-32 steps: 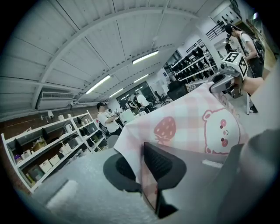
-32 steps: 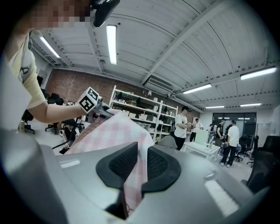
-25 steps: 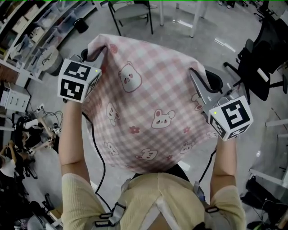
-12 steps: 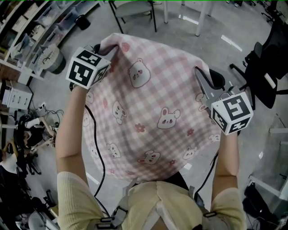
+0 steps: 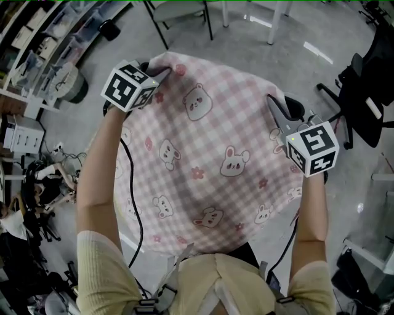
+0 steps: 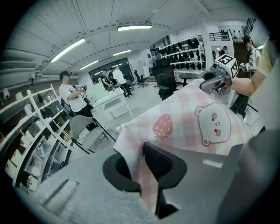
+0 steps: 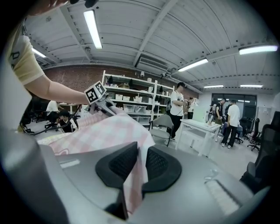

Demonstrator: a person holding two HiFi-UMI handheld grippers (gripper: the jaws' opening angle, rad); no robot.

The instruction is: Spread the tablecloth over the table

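Pink-checked fabric: the tablecloth [image 5: 209,166], printed with bears and rabbits, is held up in the air between both tools, in front of the person's chest.
Left tool [image 5: 155,69]: jaws are nearly together, with the far left corner of the cloth pinched between the pads.
Right tool [image 5: 273,106]: jaws are nearly together, with a fold of the right edge pinched near the far corner.
Hidden: whatever lies under the cloth is covered in the head view; the near edge is cut off by the person's torso [image 5: 215,277]; the pinched parts are buried in the jaws.
Room: grey floor [image 5: 246,46] is seen beyond the far edge, with a grey chair [image 5: 178,13] past it, a black chair [image 5: 363,86] at right and shelves [image 5: 37,43] at left.
Axis: the far edge runs left to right between the tools; the cloth is spread open, printed face up; its long axis cannot be told.
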